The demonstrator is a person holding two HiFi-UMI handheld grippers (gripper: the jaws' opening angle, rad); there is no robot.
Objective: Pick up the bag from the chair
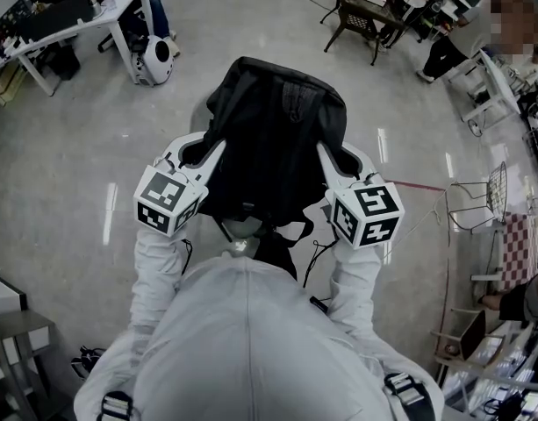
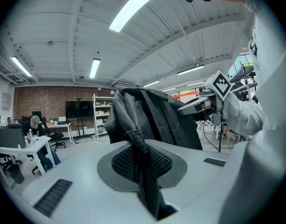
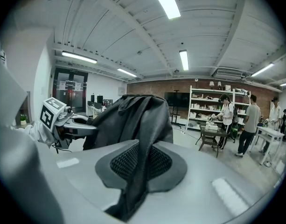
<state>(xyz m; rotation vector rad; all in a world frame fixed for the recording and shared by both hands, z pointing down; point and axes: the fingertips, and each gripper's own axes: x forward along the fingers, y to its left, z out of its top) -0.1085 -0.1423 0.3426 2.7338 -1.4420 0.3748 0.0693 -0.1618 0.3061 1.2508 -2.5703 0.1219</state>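
While the person in white sleeves stands over a grey floor (image 1: 67, 174), a white desk (image 1: 71, 20) sits well off at the upper left of the head view. A round white object (image 1: 154, 60) rests on the floor near it.

Closer in, the left gripper (image 1: 207, 152) is raised in front of the person's chest, with its marker cube (image 1: 168, 200) facing up. Its jaws reach to the left edge of the bag (image 1: 273, 139). In the left gripper view the jaws are pressed together on a strap (image 2: 138, 146) of the bag. The strap runs down through the mesh pads (image 2: 122, 162), and the dark body of the bag rises just beyond them.

The bag is a black backpack. It hangs in the air between the two grippers, clear of the floor, with its top edge pointing away from the person. Cords dangle from its near edge toward the person's body.

At the bag's right edge the right gripper (image 1: 334, 160) mirrors the left one, its own cube (image 1: 367, 213) turned up. In the right gripper view the jaws are clamped on a strip of fabric (image 3: 138, 171) from the bag, which passes between the pads and drapes down over the gripper's body. The left gripper shows across from it at that view's left side, touching the bag.

Farther right in the head view a dark wooden chair (image 1: 356, 20) stands at the top. A wire rack (image 1: 497, 191) and a checkered cloth (image 1: 517, 244) stand near the right edge, well apart from the bag.
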